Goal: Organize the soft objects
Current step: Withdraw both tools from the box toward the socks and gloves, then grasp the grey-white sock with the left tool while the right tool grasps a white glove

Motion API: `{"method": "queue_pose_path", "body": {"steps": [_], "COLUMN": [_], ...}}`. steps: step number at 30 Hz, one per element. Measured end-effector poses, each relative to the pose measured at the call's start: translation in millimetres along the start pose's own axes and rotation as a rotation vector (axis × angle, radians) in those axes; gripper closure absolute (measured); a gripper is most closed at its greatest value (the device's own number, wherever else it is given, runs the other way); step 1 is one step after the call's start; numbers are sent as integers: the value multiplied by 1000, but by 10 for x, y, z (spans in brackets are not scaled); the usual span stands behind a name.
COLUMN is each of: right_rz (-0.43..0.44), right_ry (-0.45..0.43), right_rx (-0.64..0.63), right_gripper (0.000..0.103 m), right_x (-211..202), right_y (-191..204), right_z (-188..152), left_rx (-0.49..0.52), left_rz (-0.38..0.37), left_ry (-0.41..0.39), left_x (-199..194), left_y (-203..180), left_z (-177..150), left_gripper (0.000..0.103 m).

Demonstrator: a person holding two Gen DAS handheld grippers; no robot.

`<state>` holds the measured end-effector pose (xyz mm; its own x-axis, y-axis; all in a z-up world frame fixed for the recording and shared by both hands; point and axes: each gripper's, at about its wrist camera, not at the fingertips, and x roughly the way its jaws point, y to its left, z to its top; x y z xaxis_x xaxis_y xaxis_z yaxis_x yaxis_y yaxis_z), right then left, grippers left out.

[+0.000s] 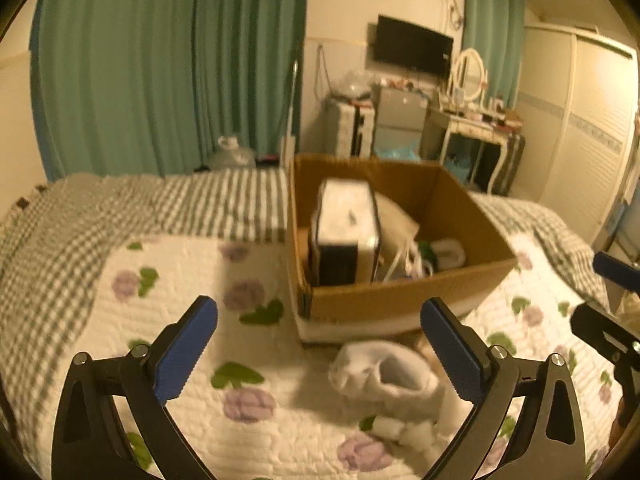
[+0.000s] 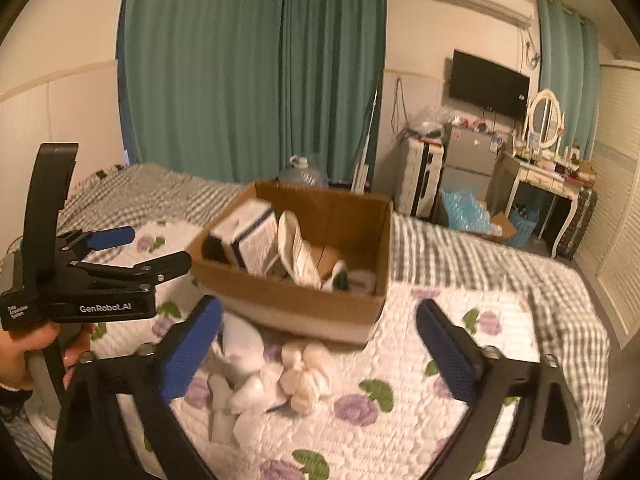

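Brown box (image 1: 400, 300), white quilt (image 1: 280, 400) w/ purple flowers (green leaves), teal curtains (image 1: 160, 60)

I am holding my left gripper (image 1: 319, 344) level with its blue-padded fingers (image 1: 186, 352) spread wide and gripping nothing. I am keeping my right gripper (image 2: 318, 346) spread just as wide, also gripping nothing. In the right wrist view, my left hand (image 2: 24, 348) is wrapping around the left tool's handle, with that tool sitting to the left of my right gripper.
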<state>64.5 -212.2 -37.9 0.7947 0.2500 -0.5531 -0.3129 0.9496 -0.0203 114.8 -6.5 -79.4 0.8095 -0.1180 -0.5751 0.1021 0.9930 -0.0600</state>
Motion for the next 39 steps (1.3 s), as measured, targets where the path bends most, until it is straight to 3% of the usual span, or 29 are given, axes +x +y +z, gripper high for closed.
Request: {"method": "queue_pose_path", "body": {"steps": [4,5,14,19,22,24,30,39], "right_rz": [16,23,43,53,65,72,93,112], "right_ry": [50,67,222,285,310,328,342,304], "right_rx": [16,16,-20,1,13,17,44,72], "right_gripper": [13,14,37,44,54,65,80,85], "right_x": [177,225,608,774,836,869,860,605], "right_y": [39,65,323,336,318,313,244,150], "right_z": [-169,-222,-639,-820,-885,-919,-974,-956], "left_rx": [-4,-6,-25,-3,0,11,82,106], "left_rz": [-20,-25,-106,-121,-137,-166,-194,-197], "left_ry": [63,75,240,240,246,251,235,221], "left_x": [157,193,621,686,707,738,706,529], "left_y": [21,26,68,12,-43,-77,-236,-199], "left_z": [-177,-211,-617,-681,-680,-684,-712,-660], "left_gripper": [7,12,15,15,35,56,72,77]}}
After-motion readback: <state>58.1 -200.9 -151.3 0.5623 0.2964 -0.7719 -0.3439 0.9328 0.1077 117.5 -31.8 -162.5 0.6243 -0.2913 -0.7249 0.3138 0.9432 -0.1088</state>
